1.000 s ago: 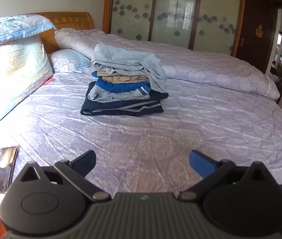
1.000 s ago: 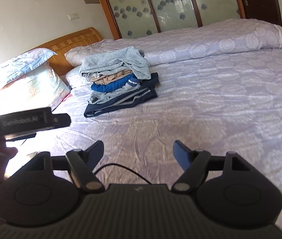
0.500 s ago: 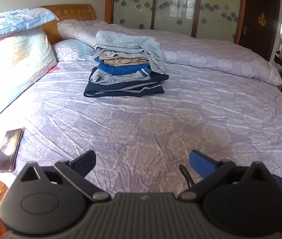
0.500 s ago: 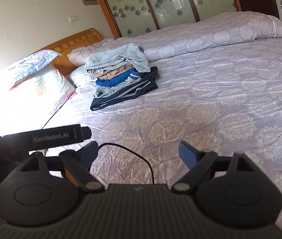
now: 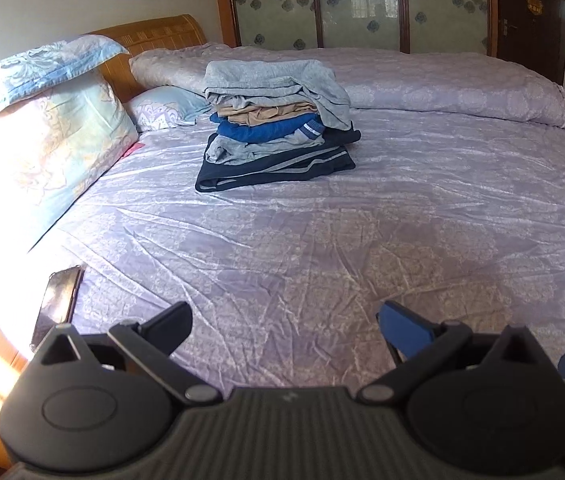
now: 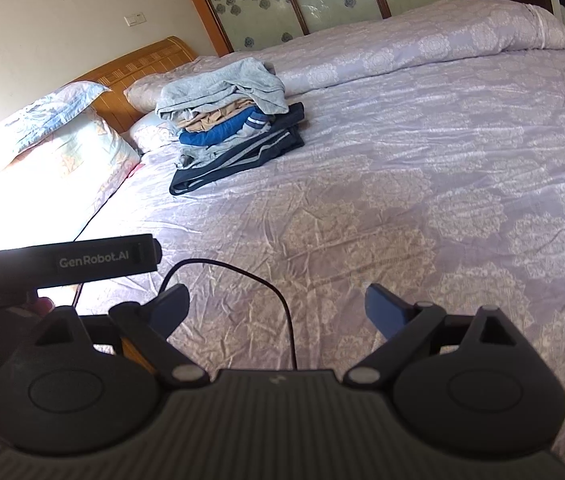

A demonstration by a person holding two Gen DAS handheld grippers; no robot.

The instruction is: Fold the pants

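Stack of clothes [image 5: 278, 124] sits toward the head end of the bed [image 5: 362, 248], just beside the pillows [image 5: 38, 136]; which piece is the pants to fold cannot be told. Left gripper [image 5: 284, 322] gapes wide, empty; right gripper [image 6: 278, 306] jaws opening, nothing between them. Judged soft, light, limp cloth: pinch top layer at an edge or the waistband, both sides.

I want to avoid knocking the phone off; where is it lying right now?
In the left wrist view the phone lies at the bed's near-left edge, just ahead of the left claw, below the big pillows.
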